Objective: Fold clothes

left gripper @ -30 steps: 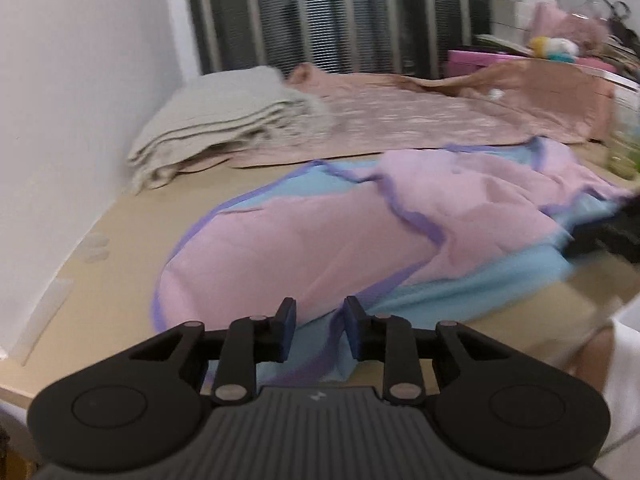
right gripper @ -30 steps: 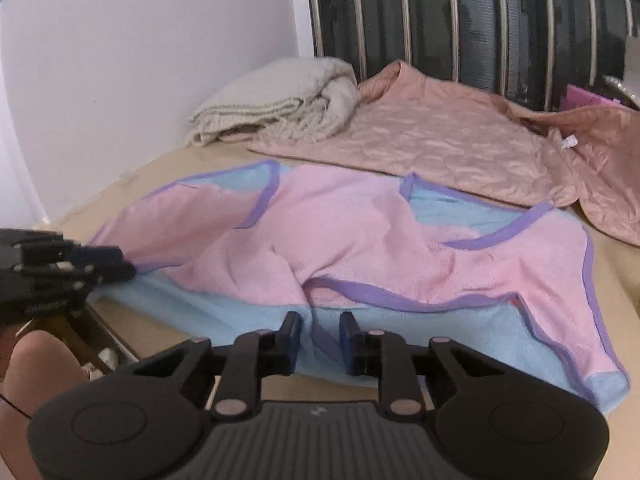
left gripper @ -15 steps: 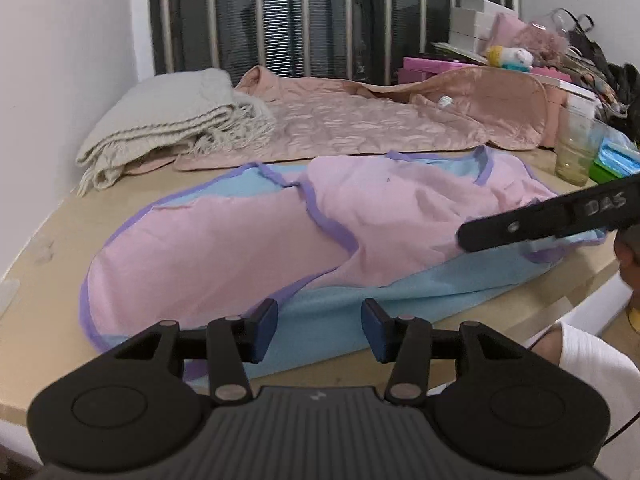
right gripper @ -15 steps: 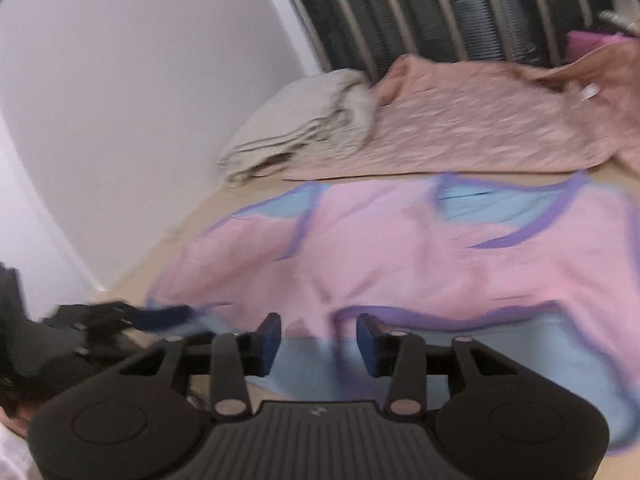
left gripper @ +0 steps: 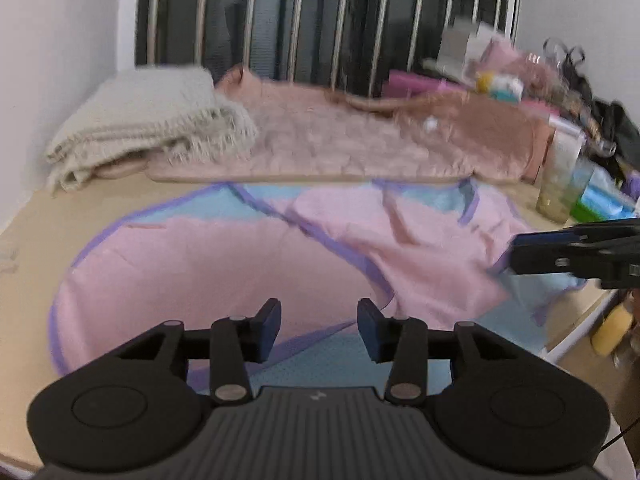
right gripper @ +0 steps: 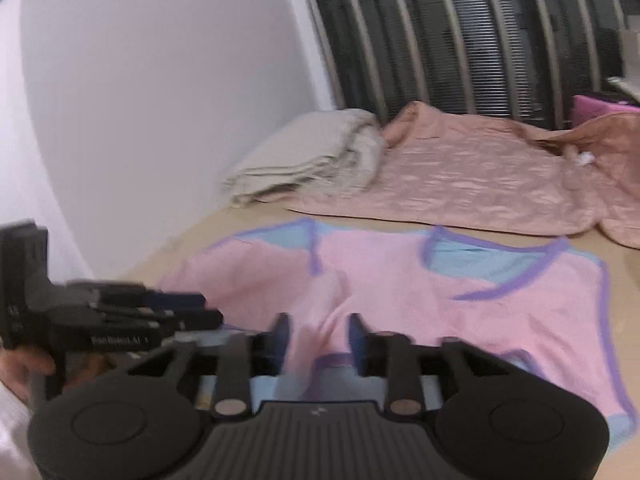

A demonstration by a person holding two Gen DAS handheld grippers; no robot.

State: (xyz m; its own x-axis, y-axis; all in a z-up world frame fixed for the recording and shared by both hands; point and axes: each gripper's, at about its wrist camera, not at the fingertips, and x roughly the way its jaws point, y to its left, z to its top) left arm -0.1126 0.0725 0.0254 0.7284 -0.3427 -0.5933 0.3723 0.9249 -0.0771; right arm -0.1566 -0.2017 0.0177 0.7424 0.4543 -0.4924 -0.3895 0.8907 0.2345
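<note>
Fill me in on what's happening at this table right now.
A person is folding clothes with a handheld gripper in each hand. A pink and blue top with purple trim lies spread on the tan table, one part already turned over itself. The left gripper sits over the near hem, jaws apart and closing, gripping nothing. The right gripper has a raised ridge of the pink cloth between its open jaws. A folded beige blanket and a peach garment lie further back.

Both wrist cameras look forward and downward from the near edge, close over the pink garment [left gripper: 248,264], sharing its spread across the surface [left gripper: 36,216].
</note>
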